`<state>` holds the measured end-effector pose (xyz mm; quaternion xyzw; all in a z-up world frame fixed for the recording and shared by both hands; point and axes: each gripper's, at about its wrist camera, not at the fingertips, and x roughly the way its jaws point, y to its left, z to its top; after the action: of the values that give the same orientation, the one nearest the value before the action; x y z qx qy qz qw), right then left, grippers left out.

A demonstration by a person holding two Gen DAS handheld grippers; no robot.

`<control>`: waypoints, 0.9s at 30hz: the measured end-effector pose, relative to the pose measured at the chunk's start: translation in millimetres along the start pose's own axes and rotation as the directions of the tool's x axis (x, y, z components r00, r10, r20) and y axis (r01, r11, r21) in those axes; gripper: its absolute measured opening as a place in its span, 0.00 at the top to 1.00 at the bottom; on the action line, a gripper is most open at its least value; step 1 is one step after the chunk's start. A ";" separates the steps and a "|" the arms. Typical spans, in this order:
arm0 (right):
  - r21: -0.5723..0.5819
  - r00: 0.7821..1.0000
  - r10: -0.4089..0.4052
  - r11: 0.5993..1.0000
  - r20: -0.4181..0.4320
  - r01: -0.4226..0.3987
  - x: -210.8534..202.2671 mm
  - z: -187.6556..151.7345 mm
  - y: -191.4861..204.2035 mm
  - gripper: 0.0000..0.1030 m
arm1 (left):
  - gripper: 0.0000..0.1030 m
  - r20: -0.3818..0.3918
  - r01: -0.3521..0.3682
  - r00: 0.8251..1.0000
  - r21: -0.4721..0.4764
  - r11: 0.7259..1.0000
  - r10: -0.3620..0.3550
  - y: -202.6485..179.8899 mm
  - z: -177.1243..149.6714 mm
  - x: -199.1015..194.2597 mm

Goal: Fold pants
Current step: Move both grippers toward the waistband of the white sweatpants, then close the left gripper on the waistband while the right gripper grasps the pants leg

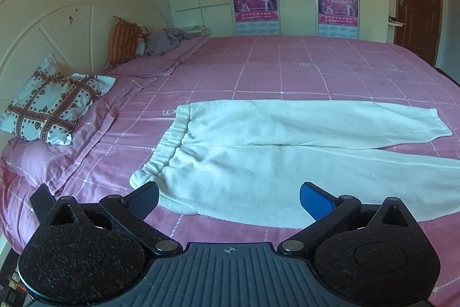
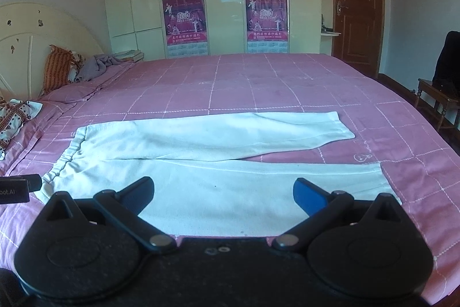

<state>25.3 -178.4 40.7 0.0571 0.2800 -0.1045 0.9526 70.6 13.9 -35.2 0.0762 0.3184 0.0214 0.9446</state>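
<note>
White pants (image 1: 273,160) lie flat on the pink checked bedspread (image 1: 287,68), waistband to the left, both legs stretched to the right. My left gripper (image 1: 229,199) hovers open over the near leg close to the waistband corner, holding nothing. In the right wrist view the same pants (image 2: 207,171) spread across the bed, the far leg ending at a cuff (image 2: 342,125). My right gripper (image 2: 223,193) stands open above the near leg's middle, empty. The left gripper's body (image 2: 17,187) shows at the left edge.
A patterned pillow (image 1: 54,108) and an orange cushion (image 1: 123,39) lie by the cream headboard (image 1: 43,19). A grey crumpled cloth (image 1: 169,41) sits at the far corner. Wardrobes with posters (image 2: 184,10), a brown door (image 2: 356,2) and a wooden chair (image 2: 440,94) stand beyond the bed.
</note>
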 end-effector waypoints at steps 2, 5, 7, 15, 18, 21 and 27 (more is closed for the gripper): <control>-0.015 1.000 0.003 1.000 0.008 -0.003 6.9 5.1 3.2 0.00 | 0.00 -0.003 -0.010 1.000 -0.002 1.000 0.010 4.5 7.5 9.8; -0.039 1.000 0.004 0.999 0.002 -0.004 18.5 13.8 8.8 0.00 | 0.00 -0.001 -0.008 1.000 -0.033 0.999 0.008 13.4 18.1 24.9; -0.045 1.000 0.011 0.999 -0.003 -0.011 26.6 19.3 13.0 0.00 | 0.00 -0.003 0.008 1.000 -0.059 0.998 -0.008 18.9 24.3 38.3; -0.082 1.000 0.013 0.997 -0.029 -0.015 62.9 35.3 37.7 0.00 | 0.00 -0.025 -0.023 0.999 -0.053 0.998 0.022 38.1 47.3 86.9; -0.096 0.999 0.023 0.995 -0.037 -0.026 77.6 41.0 47.5 0.00 | 0.00 -0.036 -0.019 0.999 -0.056 0.998 0.017 47.4 56.2 108.9; -0.110 0.998 0.036 0.993 -0.050 -0.041 95.9 48.0 58.7 0.00 | 0.00 -0.046 -0.027 0.999 -0.059 0.998 0.024 55.6 65.0 131.5; -0.115 0.990 0.124 0.985 -0.072 -0.131 141.3 62.4 79.6 0.00 | 0.00 -0.062 -0.055 0.997 -0.039 0.998 0.052 68.7 81.1 182.8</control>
<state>192.3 -135.1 19.8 0.0210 0.3122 -0.0244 0.9495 265.8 87.5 -70.0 0.0647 0.3442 0.0555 0.9350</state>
